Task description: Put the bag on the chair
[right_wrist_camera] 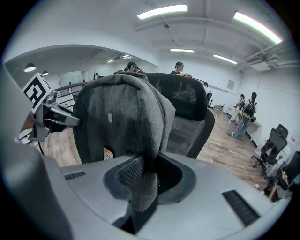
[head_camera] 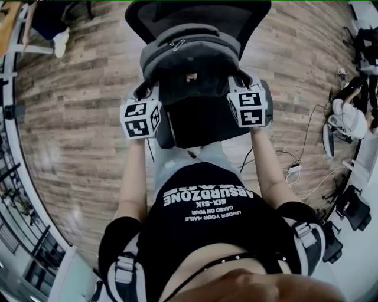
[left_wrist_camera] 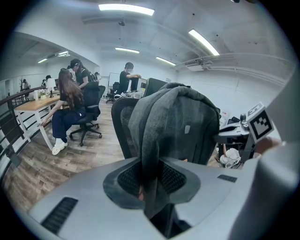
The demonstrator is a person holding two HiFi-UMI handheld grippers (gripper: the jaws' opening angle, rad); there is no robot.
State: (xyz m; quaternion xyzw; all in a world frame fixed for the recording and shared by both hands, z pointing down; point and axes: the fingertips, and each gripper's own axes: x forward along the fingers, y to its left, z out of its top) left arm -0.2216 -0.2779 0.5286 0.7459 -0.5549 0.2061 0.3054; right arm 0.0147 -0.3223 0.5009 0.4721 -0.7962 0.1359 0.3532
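Over the chair: the bag (head_camera: 192, 56) hangs right in front of the backrest of the black office chair (head_camera: 198, 15). Can't tell from up here if its bottom is touching the seat.
Left gripper (left_wrist_camera: 149, 185): clamped on a fold of grey strap (left_wrist_camera: 150, 140) at the bag's side, fabric bunched between the pads.
Right gripper (right_wrist_camera: 144, 185): same deal on the other side, pinching a grey strap.
How it'll handle: soft, floppy backpack. It looks filled out, so I'd guess some weight. The cloth won't slip much, but the body will sag and swing below the grip.
Where to grab: the straps, one each side like now, look like the best spots; keeps it level.
Watch for: it slumping forward off the seat, so lean it on the backrest.
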